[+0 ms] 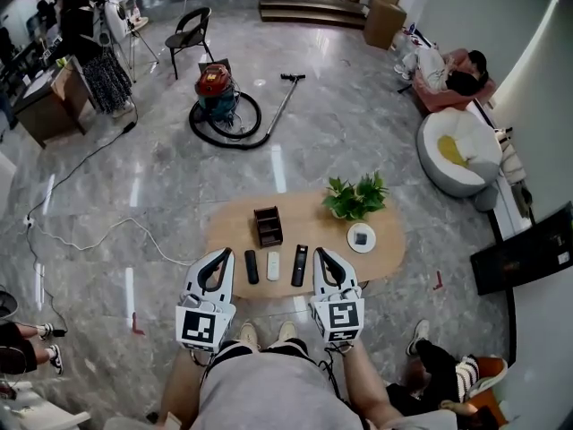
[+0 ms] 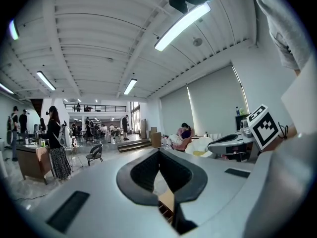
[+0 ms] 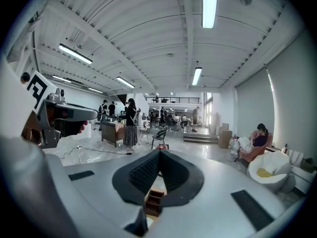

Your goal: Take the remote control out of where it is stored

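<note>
Three remotes lie side by side at the front of the small wooden table (image 1: 233, 224): a black one (image 1: 252, 266), a white one (image 1: 273, 265) and a longer black one (image 1: 299, 265). Behind them stands a dark brown compartment box (image 1: 268, 226), also visible low between the jaws in the right gripper view (image 3: 154, 198). My left gripper (image 1: 218, 256) (image 2: 159, 151) hovers left of the remotes, shut and empty. To their right my right gripper (image 1: 324, 254) (image 3: 159, 151) hovers, shut and empty too. Neither touches a remote.
A green plant (image 1: 355, 196) and a white round disc (image 1: 362, 237) sit on the table's right part. On the floor beyond are a red vacuum cleaner (image 1: 218, 97) with its hose, a chair (image 1: 190, 32) and a white beanbag (image 1: 461, 150). Someone's legs (image 1: 439, 361) are at lower right.
</note>
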Available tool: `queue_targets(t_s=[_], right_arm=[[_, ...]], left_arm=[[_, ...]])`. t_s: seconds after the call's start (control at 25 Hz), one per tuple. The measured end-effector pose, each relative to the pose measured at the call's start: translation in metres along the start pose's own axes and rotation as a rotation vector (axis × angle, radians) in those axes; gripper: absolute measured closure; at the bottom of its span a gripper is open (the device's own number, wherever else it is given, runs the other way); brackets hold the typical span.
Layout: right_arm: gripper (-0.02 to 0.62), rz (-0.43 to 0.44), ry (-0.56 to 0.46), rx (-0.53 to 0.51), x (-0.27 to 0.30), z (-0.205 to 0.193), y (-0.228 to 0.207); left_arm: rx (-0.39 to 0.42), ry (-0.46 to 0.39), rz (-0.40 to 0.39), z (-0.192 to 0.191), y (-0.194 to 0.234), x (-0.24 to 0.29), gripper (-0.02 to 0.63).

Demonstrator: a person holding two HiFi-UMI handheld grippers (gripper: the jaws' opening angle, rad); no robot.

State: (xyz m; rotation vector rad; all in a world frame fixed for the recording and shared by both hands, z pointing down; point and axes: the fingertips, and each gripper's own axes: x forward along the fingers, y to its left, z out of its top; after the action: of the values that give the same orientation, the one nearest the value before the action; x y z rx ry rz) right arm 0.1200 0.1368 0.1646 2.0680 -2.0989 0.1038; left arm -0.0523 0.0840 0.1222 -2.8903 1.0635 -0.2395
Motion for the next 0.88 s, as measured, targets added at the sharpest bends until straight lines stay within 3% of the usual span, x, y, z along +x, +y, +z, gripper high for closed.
queue_targets(t_s=[0.88], right_arm=[[0.588,0.002,-0.019,-0.012,-0.0022,0.0087,0.0057]], left_arm=[[0.017,-0.020,-0.009,0.0082,-0.0012,0.0003,0.601]])
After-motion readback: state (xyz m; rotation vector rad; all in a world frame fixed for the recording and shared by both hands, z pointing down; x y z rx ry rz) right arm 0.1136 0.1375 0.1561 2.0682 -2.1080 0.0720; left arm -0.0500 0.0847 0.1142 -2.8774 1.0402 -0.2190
